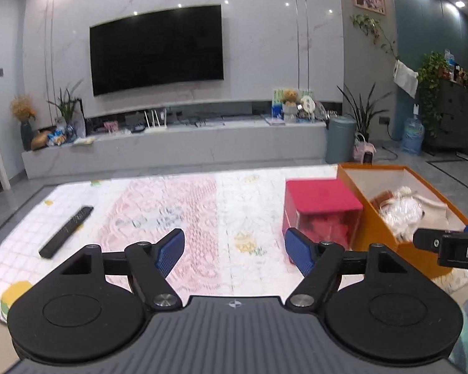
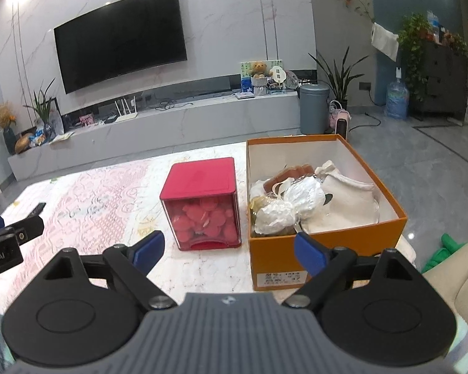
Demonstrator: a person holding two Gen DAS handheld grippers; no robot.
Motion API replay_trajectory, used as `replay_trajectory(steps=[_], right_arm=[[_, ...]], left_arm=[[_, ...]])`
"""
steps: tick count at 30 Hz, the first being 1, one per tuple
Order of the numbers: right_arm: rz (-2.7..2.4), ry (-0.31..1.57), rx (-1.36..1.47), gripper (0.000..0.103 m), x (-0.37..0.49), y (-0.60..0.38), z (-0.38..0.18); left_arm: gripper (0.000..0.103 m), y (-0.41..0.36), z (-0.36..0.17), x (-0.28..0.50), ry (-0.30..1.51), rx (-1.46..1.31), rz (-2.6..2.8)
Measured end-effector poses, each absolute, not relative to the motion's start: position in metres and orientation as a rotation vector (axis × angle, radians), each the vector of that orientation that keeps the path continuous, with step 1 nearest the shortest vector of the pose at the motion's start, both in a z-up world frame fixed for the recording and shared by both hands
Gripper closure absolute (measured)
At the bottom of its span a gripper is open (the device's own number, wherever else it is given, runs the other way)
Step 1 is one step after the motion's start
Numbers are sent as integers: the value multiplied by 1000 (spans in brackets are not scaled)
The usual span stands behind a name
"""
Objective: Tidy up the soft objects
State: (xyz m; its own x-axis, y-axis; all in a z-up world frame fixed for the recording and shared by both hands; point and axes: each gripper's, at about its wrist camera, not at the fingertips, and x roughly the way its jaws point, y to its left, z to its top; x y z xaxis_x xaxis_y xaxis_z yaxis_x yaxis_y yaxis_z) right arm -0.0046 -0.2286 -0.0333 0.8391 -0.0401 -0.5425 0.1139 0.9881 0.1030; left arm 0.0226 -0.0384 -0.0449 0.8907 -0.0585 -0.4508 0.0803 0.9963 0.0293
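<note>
Left wrist view: the left gripper [image 1: 234, 246] stands wide open with nothing between its blue pads, above the patterned cloth [image 1: 159, 212] that covers the surface. A black remote [image 1: 66, 231] lies on the cloth to the left. To the right stands a red box [image 1: 323, 199] with a clear front, and just beside it an open orange box [image 1: 377, 243] holding pale soft items [image 1: 402, 208]. Part of the right gripper shows at the right edge, near the orange box.

Right wrist view: the right gripper [image 2: 229, 249] is likewise spread wide and empty, aimed between the red box [image 2: 199, 184] and the orange box [image 2: 324, 249]. The orange box holds a cream cloth bag [image 2: 346, 199], crinkled plastic-wrapped bundles [image 2: 284, 208] and a brown item I cannot identify. The red box shows pink rounded pieces behind its clear front. A green soft thing [image 2: 443, 249] lies off the surface to the right, what it is unclear.

Assessment: several soft items already sit in the orange box, loosely heaped. No item is in hand. Whether more remain to be sorted cannot be settled; the green thing may be outstanding.
</note>
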Motion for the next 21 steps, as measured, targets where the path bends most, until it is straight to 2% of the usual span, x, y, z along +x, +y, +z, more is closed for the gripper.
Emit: replay_trajectory(steps=[7,21], right_arm=[[-92,609,114,14,-9,-231,-47],[-86,637,113,14,-11,-233,-57]], left_arm=[[16,-38,-60,15,554,35,-77],[16,-41,-64,12,583,49,-64]])
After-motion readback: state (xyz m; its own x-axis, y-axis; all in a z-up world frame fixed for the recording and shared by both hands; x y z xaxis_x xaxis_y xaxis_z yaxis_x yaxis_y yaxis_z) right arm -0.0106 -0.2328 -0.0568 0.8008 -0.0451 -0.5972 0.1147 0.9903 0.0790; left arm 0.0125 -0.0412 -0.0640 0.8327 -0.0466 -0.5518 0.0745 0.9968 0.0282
